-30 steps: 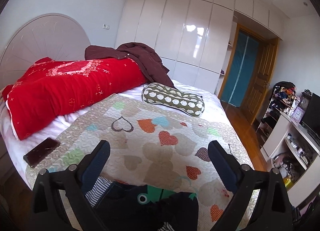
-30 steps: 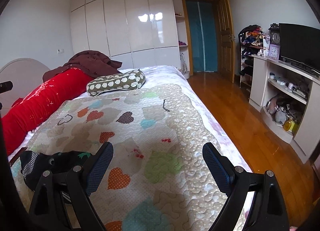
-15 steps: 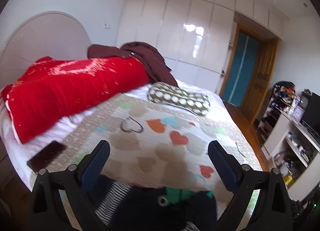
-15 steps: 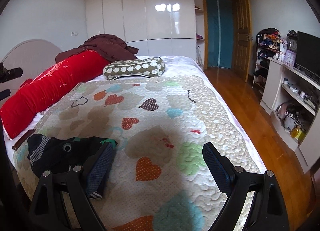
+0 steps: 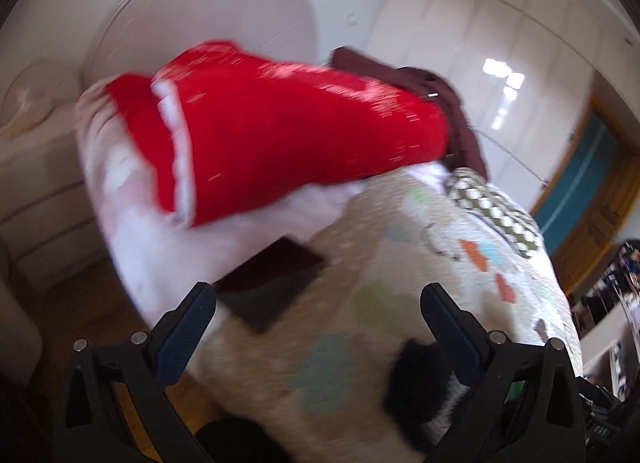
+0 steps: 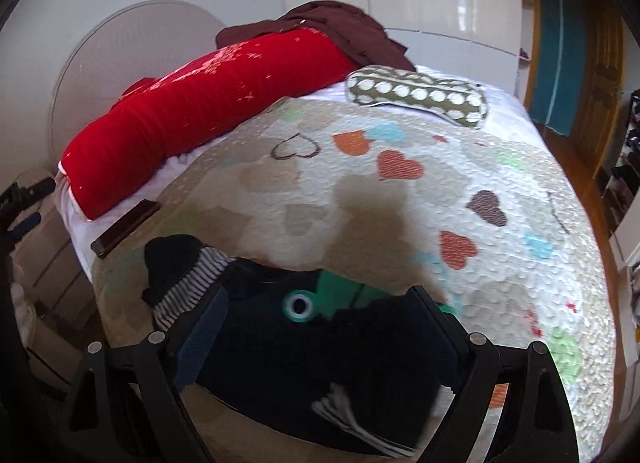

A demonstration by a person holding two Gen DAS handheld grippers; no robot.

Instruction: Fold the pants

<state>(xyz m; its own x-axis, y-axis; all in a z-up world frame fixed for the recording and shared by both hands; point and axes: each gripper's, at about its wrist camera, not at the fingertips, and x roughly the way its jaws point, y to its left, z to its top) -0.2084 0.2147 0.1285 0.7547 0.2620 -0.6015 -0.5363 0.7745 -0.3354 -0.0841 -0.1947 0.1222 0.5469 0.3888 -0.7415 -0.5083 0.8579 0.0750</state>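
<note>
The dark navy pants [image 6: 304, 347], with a green frog patch and black-and-white striped cuffs, lie crumpled on the heart-patterned quilt [image 6: 360, 199] near the bed's front edge. My right gripper [image 6: 320, 315] is open, its jaws wide apart just above the pants. My left gripper [image 5: 320, 311] is open and empty over the quilt's left corner; part of the pants [image 5: 416, 379] shows by its right finger. The left wrist view is motion-blurred.
A dark phone [image 6: 124, 229] lies on the white sheet at the bed's left edge; it also shows in the left wrist view [image 5: 272, 283]. A red bolster [image 6: 192, 119], a brown garment [image 6: 336, 29] and a dotted green pillow [image 6: 416, 101] lie at the bed's head.
My right gripper has swung left and down over the pants. My left gripper has swung left toward the bed's corner and the phone, leaving the pants at its right.
</note>
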